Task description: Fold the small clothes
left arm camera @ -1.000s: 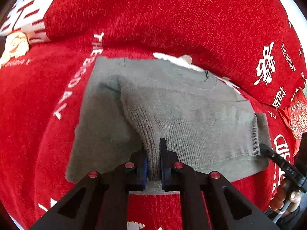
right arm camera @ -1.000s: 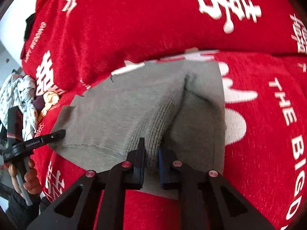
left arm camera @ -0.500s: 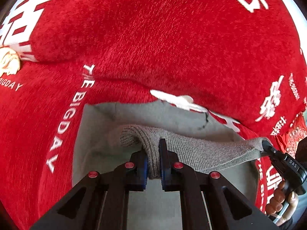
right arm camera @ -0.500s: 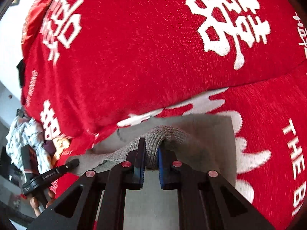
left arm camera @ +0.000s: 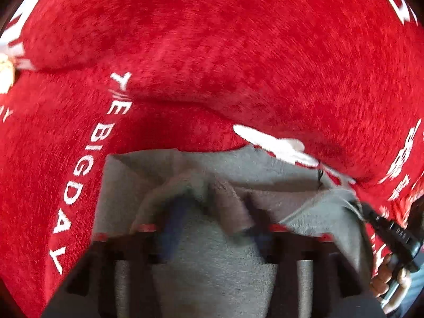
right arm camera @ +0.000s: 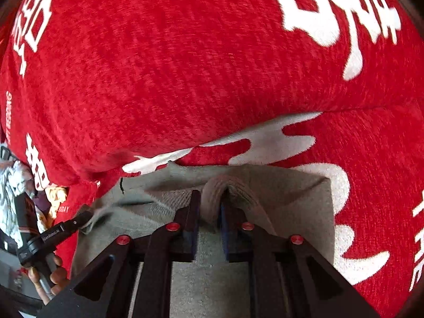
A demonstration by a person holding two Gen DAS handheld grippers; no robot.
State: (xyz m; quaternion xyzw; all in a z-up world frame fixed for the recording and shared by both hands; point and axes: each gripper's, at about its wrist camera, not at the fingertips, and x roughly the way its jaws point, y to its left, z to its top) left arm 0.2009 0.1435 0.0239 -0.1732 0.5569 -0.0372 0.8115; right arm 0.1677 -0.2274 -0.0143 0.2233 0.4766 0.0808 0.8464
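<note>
A small grey knit sweater (left arm camera: 212,273) lies on a red cover with white lettering (left arm camera: 79,185), and its ribbed hem is folded up over its body toward the far edge. My left gripper (left arm camera: 217,225) is blurred. Its jaws are opening wide, and a loose hump of hem (left arm camera: 230,206) stands between them, free of both pads. My right gripper (right arm camera: 209,209) still has a ribbed fold of the sweater (right arm camera: 214,190) filling its narrow gap, and its jaws are starting to open. Each wrist view shows the other gripper at the sweater's opposite corner: right gripper (left arm camera: 368,209), left gripper (right arm camera: 87,218).
A tall red cushion (right arm camera: 185,66) rises straight behind the sweater's far edge. A heap of pale clothes (right arm camera: 10,198) lies off the left end. The hands on the gripper handles show at the frame edges (left arm camera: 392,273), (right arm camera: 55,275).
Both grippers carried the hem up and forward over the sweater toward its far edge. The left jaws have sprung wide and released the fold. The right jaws have parted slightly.
</note>
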